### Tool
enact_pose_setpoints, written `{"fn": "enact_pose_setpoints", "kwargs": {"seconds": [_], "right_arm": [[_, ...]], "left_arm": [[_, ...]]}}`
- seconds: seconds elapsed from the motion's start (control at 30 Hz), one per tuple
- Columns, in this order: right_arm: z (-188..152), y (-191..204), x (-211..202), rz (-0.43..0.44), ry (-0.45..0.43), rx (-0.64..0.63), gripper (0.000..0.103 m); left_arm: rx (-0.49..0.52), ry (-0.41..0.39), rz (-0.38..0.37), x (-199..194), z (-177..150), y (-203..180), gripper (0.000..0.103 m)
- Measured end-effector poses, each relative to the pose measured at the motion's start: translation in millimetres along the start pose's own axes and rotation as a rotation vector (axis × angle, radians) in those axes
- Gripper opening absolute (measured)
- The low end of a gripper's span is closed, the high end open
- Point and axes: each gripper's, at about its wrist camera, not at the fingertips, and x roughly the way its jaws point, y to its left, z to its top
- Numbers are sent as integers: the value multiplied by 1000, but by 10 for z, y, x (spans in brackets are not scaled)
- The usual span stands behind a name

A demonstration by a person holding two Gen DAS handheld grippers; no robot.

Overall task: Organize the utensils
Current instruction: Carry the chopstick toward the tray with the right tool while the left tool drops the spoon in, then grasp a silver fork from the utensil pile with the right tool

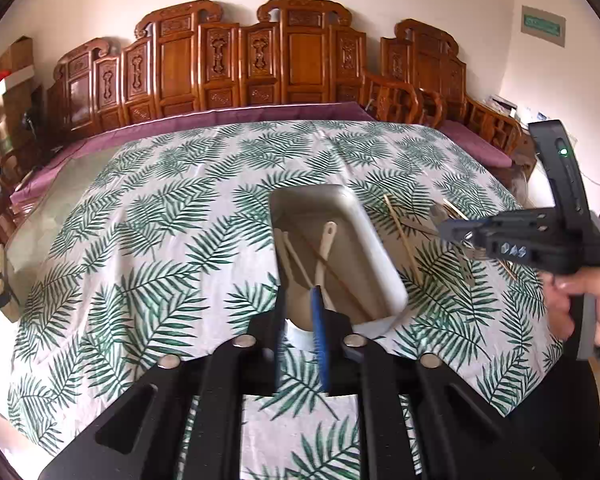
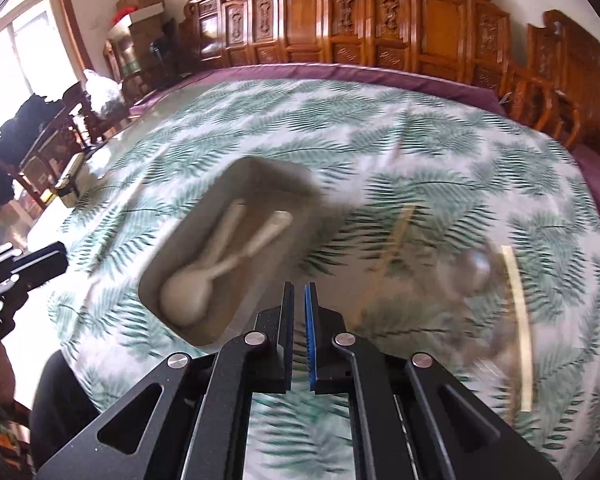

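Left gripper (image 1: 300, 312): I see jaws slightly apart, empty, hiding the tray's (image 1: 380, 248) near end.
Right gripper (image 2: 299, 304): nearly closed, empty.
Right-side utensils (image 2: 476, 276): blurred.

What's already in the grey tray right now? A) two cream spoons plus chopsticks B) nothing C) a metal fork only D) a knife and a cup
A: in the left wrist view the grey tray holds cream spoons with thin wooden chopsticks crossing them; the right wrist view shows two cream spoons lying in the same tray.
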Motion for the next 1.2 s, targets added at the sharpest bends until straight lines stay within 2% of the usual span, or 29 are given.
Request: {"fn": "enact_pose_setpoints", "kwargs": {"seconds": [0.03, 0.13, 0.2, 0.27, 0.33, 0.43, 0.5, 0.57, 0.67, 0.93, 1.2], "right_arm": [[-41, -145, -50, -24, -3, 4, 7], [-141, -497, -94, -76, 9, 23, 7], [-201, -693, -93, -100, 17, 35, 12], [-265, -889, -61, -116, 29, 53, 22], [-312, -1039, -10, -126, 42, 71, 22], [-392, -1168, 110, -82, 73, 84, 22], [-429, -1192, 201, -84, 92, 67, 22], [-449, -1193, 276, -78, 108, 50, 23], [-440, -1175, 392, -79, 125, 28, 30], [-356, -1233, 652, -83, 196, -14, 30], [-263, -1290, 713, -73, 228, -22, 30]], "left_arm": [[7, -2, -3, 3, 1, -36, 30], [36, 3, -12, 30, -3, -182, 32], [48, 7, -27, 60, -3, -273, 35], [58, 6, -34, 86, 2, -359, 45], [65, 9, -44, 123, 12, -445, 47], [69, 7, -51, 172, 43, -559, 59], [76, 10, -60, 202, 52, -634, 60], [79, 9, -68, 220, 55, -697, 65], [92, 14, -79, 255, 61, -801, 65], [122, 30, -106, 348, 123, -1007, 65], [112, 66, -122, 513, 260, -1080, 65]]}}
